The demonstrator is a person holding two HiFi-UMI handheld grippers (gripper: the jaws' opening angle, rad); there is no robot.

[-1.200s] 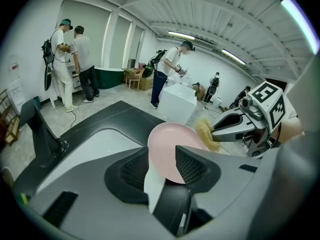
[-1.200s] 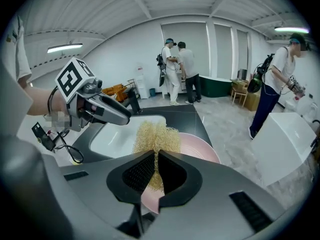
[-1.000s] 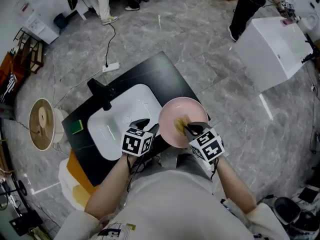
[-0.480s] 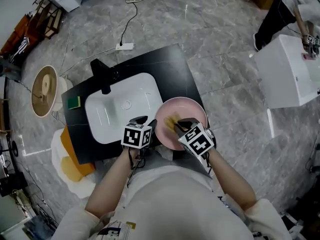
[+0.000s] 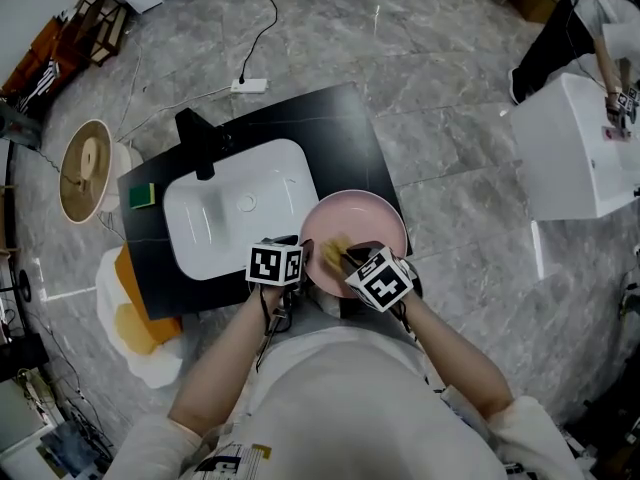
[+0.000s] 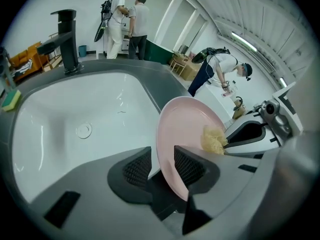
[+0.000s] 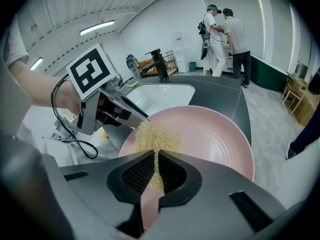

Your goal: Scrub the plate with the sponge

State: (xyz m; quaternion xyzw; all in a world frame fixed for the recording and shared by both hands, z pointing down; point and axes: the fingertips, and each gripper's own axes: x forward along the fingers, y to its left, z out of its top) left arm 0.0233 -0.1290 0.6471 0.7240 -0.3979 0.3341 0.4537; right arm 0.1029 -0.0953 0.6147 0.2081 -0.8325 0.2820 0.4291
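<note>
Pinching the sponge (image 7: 156, 134), the right gripper (image 7: 156, 170) has its jaws pressed together on the yellow fibrous wad. The wad's free end lies against the inner face of the plate (image 5: 372, 223). Plate: pink, round, over the near right corner of the black counter (image 5: 330, 133), its left edge just at the sink (image 5: 200, 258); the sponge sits low on its left side. Left gripper (image 6: 161, 165): jaws closing, the plate's near rim between them. The pad on the plate's face side looks to be against it, and a thin gap shows at the pad behind the rim. Markings: the left cube (image 5: 275, 265) and right cube (image 5: 382, 280) each carry black-and-white square code patterns. Sink: white basin, round drain (image 5: 246, 204) in its floor, black faucet (image 5: 198, 140) at the far rim. A green-and-yellow pad (image 5: 142, 196) lies on the counter left of the sink, well apart from both grippers. The floor is grey marble, with a white power strip (image 5: 250, 86) on it beyond the counter. Two people (image 6: 127, 24) stand at the far wall in the left gripper view.
</note>
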